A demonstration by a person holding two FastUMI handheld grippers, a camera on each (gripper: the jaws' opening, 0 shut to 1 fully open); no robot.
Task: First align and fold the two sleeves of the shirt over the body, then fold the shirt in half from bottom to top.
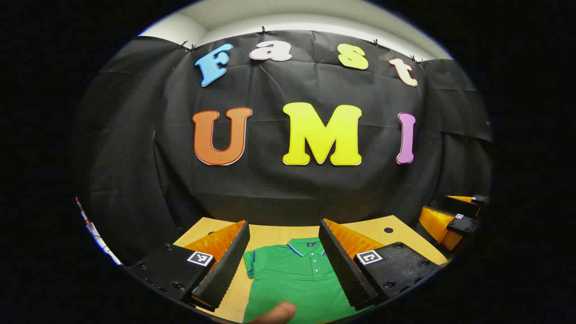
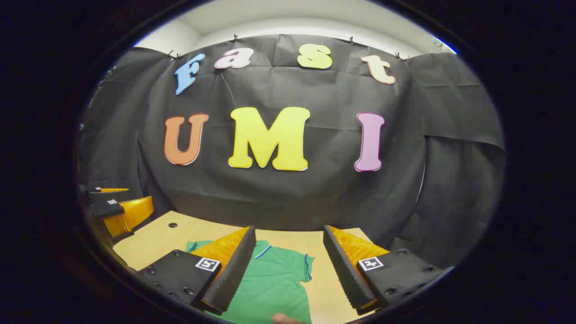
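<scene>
Overhead, left claw (image 1: 284, 265) wide apart, right claw (image 2: 290, 270) wide apart, both holding nothing, green shirt (image 1: 297, 279) flat below.

A light wooden counter (image 1: 270, 234) with a small round dark hole (image 1: 388, 230) near its far edge carries a green polo shirt (image 1: 297, 279). The shirt lies flat, collar (image 1: 306, 248) toward the booth wall, short sleeves spread out to either side.
</scene>
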